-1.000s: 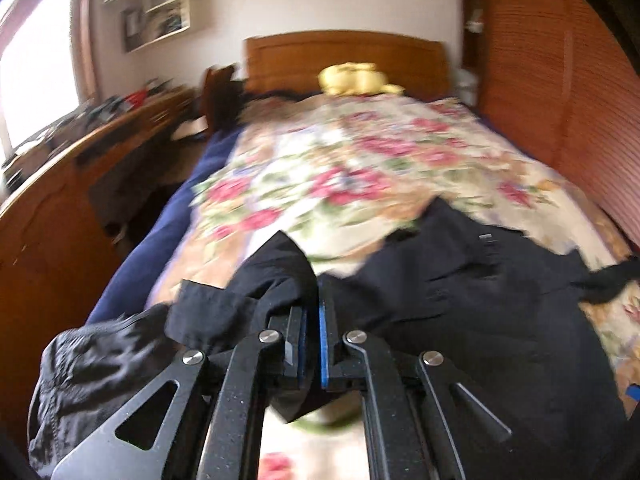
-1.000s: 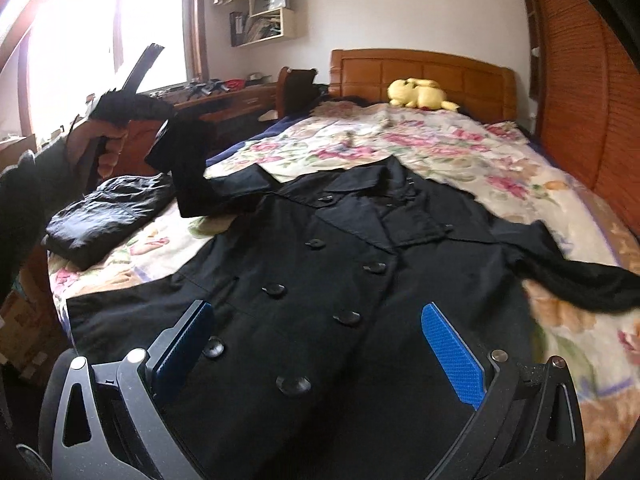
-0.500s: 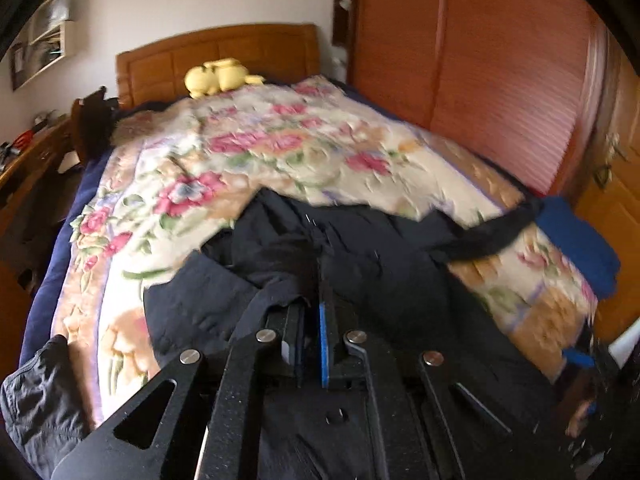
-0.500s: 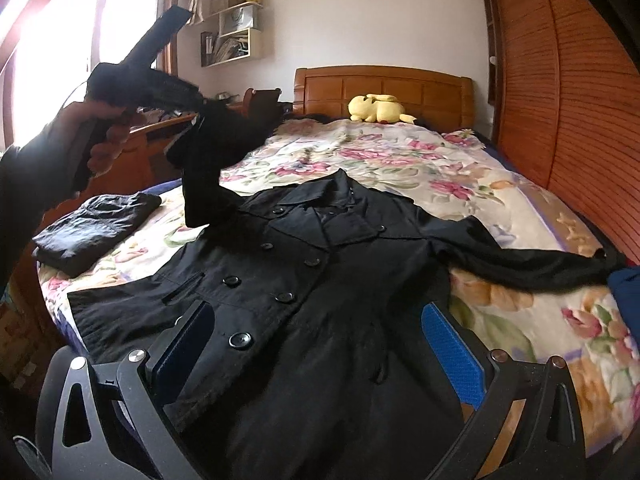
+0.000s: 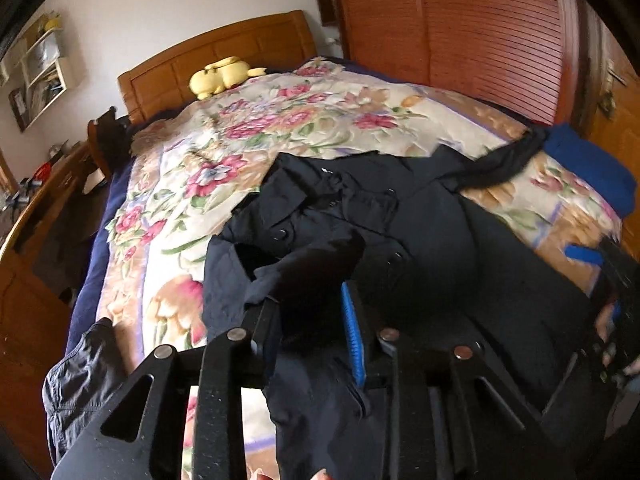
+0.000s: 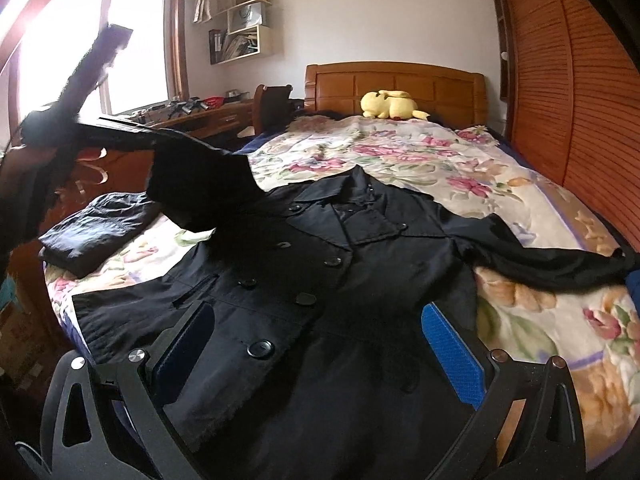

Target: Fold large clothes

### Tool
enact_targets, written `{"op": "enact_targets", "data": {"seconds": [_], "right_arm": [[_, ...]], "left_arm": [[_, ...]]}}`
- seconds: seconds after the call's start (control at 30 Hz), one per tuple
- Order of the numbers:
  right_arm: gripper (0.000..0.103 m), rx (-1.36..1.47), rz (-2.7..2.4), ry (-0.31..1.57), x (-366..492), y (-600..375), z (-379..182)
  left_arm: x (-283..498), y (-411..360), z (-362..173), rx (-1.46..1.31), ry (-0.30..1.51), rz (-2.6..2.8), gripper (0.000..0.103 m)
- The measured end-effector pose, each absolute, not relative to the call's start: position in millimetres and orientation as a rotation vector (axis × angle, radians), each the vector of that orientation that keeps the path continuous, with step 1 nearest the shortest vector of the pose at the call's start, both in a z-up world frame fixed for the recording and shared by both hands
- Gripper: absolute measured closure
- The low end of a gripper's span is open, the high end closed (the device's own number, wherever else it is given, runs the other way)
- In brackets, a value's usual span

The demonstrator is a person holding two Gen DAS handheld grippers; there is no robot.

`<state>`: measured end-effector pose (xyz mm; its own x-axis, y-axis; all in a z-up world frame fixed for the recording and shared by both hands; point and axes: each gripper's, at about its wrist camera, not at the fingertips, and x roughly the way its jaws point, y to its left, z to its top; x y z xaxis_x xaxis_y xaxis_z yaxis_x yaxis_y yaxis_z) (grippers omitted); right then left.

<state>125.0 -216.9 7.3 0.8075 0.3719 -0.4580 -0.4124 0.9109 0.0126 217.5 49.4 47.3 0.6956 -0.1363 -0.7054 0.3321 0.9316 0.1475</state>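
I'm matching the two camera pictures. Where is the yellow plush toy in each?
Left wrist view: yellow plush toy, upper left, against the headboard.
Right wrist view: plush toy, upper middle, against the headboard.
Shared landmark: the black coat spread on the bed.

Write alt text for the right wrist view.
A black double-breasted coat lies face up on a floral bedspread, one sleeve lifted by the left gripper. The right gripper hovers open above it.
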Motion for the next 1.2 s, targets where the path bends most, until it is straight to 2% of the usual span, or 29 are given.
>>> {"op": "enact_targets", "data": {"seconds": [0.17, 0.27, 0.43, 0.6, 0.9, 1.07, 1.2], "right_arm": [[0.000, -0.103, 0.433, 0.479, 130.1, -207.8, 4.6], [0.000, -0.118, 0.428, 0.476, 129.5, -207.3, 3.6], [0.000, -0.130, 0.404, 0.483, 126.1, -221.1, 4.6], [0.000, -0.122, 0.378, 0.482, 124.7, -236.2, 6.3], [0.001, -0.132, 0.434, 0.477, 127.5, -216.1, 4.3], [0.012, -0.137, 0.543, 0.505, 160.6, -180.9, 0.6], [0.027, -0.144, 0.646, 0.545, 193.0, -138.3, -5.5]], "left_arm": [[201.5, 35.2, 37.8, 0.312, 0.786, -0.339, 0.073], [207.1, 17.9, 6.8, 0.306, 0.895, -0.423, 0.073], [190.9, -1.8, -29.7, 0.301, 0.980, -0.509, 0.073], [165.5, -0.7, -44.1, 0.299, 0.989, -0.473, 0.073], [149.0, 42.8, -39.6, 0.187, 0.934, -0.368, 0.072], [145.6, 72.1, -41.9, 0.155, 0.911, -0.302, 0.072], [140.0, 97.4, -43.1, 0.134, 0.899, -0.256, 0.072]]}}
